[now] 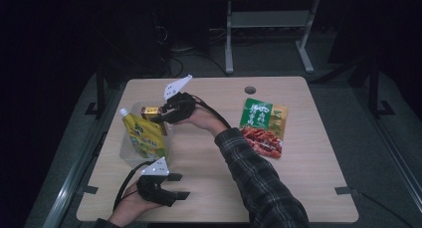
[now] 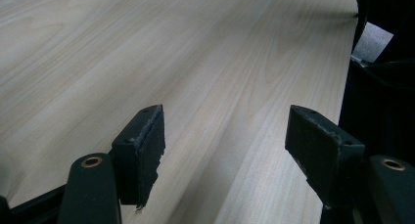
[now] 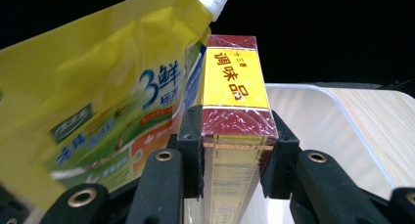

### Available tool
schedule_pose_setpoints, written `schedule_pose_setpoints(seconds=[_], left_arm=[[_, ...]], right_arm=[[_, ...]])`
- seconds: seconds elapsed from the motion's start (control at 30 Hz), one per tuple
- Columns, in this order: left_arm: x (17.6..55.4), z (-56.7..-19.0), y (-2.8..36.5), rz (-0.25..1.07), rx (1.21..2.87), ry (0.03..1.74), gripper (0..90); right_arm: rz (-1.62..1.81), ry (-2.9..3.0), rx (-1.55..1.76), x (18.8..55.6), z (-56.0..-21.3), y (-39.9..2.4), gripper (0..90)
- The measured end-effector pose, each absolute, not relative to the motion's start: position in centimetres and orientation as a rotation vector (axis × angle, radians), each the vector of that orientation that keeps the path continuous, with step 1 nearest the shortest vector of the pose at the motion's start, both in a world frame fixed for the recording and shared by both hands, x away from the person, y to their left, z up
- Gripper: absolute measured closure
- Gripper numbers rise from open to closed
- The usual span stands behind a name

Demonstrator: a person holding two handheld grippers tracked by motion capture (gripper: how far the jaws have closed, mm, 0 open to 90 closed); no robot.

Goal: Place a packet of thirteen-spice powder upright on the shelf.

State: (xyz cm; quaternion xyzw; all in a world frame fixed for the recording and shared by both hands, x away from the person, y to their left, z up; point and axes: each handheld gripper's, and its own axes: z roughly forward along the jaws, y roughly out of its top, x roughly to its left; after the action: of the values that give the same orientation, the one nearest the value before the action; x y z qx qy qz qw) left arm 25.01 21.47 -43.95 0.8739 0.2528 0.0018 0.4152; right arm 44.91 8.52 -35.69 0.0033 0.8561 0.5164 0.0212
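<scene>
My left gripper (image 1: 171,185) sits nearest, parked low at the table's (image 1: 298,188) near-left corner, jaws spread with only bare wood between them (image 2: 222,150). It's idling there, I'd say, to stay clear of the other arm's path.

Now the action: my right gripper (image 1: 160,113) is reaching across toward the left edge, pinching a box (image 3: 236,104) by its two narrow sides, pads pressed flat against the red-and-yellow wrap. Gripping it across the thin dimension keeps the long body steady (a wide grab would let it swing). In the high view the box (image 1: 151,111) hangs over the far end of a clear tub (image 1: 130,156) by the left edge, just beside a yellow pouch (image 1: 142,133) that leans upright inside with its white cap up. The pouch (image 3: 98,101) is right alongside, maybe brushing the box; I can't quite tell.

Two snack bags (image 1: 263,126) lie near the right side, well apart, seemingly awaiting their turn.
</scene>
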Motion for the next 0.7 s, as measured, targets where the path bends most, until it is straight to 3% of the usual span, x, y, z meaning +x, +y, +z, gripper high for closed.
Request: schedule_pose_setpoints(seconds=[0.53, 0.63, 0.67, 0.7], left_arm=[[25.0, -43.9, 21.3, 0.002, 2.198, 0.621, 30.5], [25.0, -43.9, 21.3, 0.004, 2.200, 0.615, 30.5], [25.0, -43.9, 21.4, 0.003, 2.201, 0.615, 30.5], [25.0, -43.9, 21.4, 0.003, 2.201, 0.615, 30.5]], right_arm=[[1.531, 2.728, -0.027, 44.9, -37.8, 11.6, 66.1], [1.521, 2.728, -0.025, 44.9, -38.2, 11.8, 63.4], [1.532, 2.730, 0.005, 44.9, -38.4, 11.9, 56.8], [1.531, 2.729, 0.007, 45.0, -38.4, 11.8, 56.1]])
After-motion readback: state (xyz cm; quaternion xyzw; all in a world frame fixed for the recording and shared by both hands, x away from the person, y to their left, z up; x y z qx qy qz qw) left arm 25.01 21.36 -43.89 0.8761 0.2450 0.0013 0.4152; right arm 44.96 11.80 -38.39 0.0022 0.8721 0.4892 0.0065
